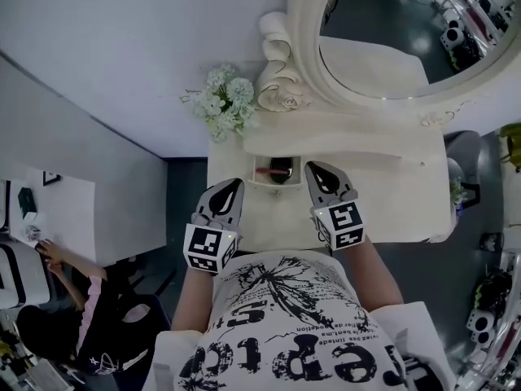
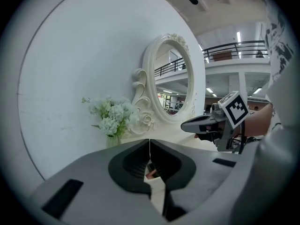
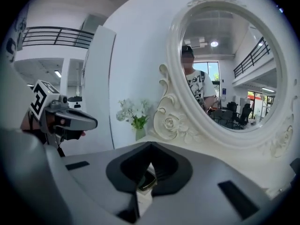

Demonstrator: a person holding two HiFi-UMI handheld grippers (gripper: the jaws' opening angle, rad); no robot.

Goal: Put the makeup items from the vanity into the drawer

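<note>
AT THE VANITY: We stand at the white vanity with 2 grippers held side by side over its front edge. The left gripper has its jaws pressed together along a thin seam and carries nothing. The right gripper is likewise closed tip to tip and empty.

Between the 2 tips, and just ahead of them, the drawer stands pulled open. We can make out at least 2 things inside it. A pink item lies about midway between the tips. A dark item with a pale gold edge shows directly below the right gripper's closed jaws. What else the drawer holds we cannot tell, as it is small in the head view.

The tabletop to the outer side of each gripper shows no loose makeup. Only the flowers stand ahead and to the left of the left gripper, and the oval mirror rises beyond the right gripper. A tiny speck far off to the right gripper's outer side is too small for us to identify. The strip of tabletop beneath the grippers themselves is hidden.

From this we judge the moving of items to be finished or very nearly so. What appears to be left is a last check of the surface and, if wanted, pushing the open drawer shut.
</note>
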